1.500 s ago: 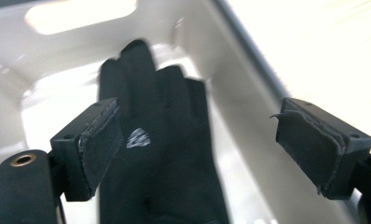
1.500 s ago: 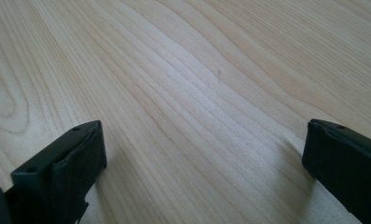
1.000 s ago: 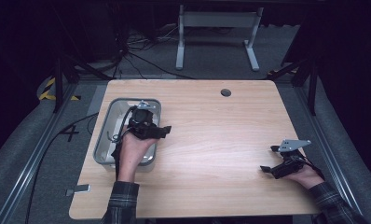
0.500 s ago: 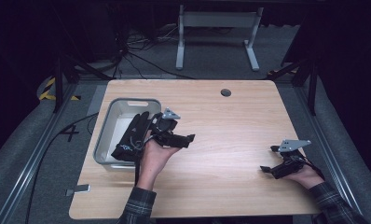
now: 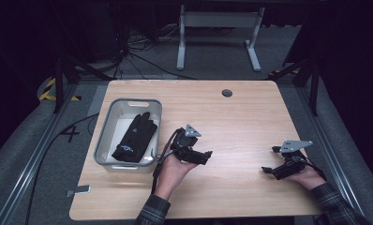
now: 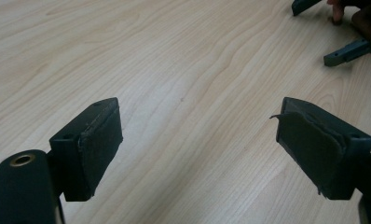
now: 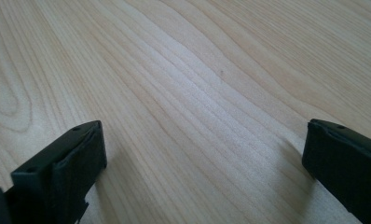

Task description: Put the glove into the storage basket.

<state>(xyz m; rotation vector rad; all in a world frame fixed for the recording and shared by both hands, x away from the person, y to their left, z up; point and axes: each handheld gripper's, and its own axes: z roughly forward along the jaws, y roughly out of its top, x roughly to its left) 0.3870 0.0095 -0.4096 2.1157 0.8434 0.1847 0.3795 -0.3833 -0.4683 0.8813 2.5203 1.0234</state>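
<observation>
Glove (image 5: 137, 138) in tray (image 5: 110, 131), well apart from both grippers' empty fingers (image 6: 94, 147).

A grey tray (image 5: 107, 129) sits at the left of the wooden desk (image 5: 250, 117), with a black glove (image 5: 135, 138) lying in it. A small round hole (image 5: 227, 93) marks the desk's far edge

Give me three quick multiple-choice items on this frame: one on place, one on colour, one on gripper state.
1. Where is the glove?
A. in the grey bin
B. on bare wood
C. in the right gripper

2. What colour is the glove?
A. white
B. black
C. yellow

3. How do the left gripper's jaws stand?
A. shut on the glove
B. shut, empty
C. open, empty

Answers: 1 A, it lies inside the bin at the table's left. 2 B, black with a small light mark. 3 C, bare wood shows in the wide gap between them.
</observation>
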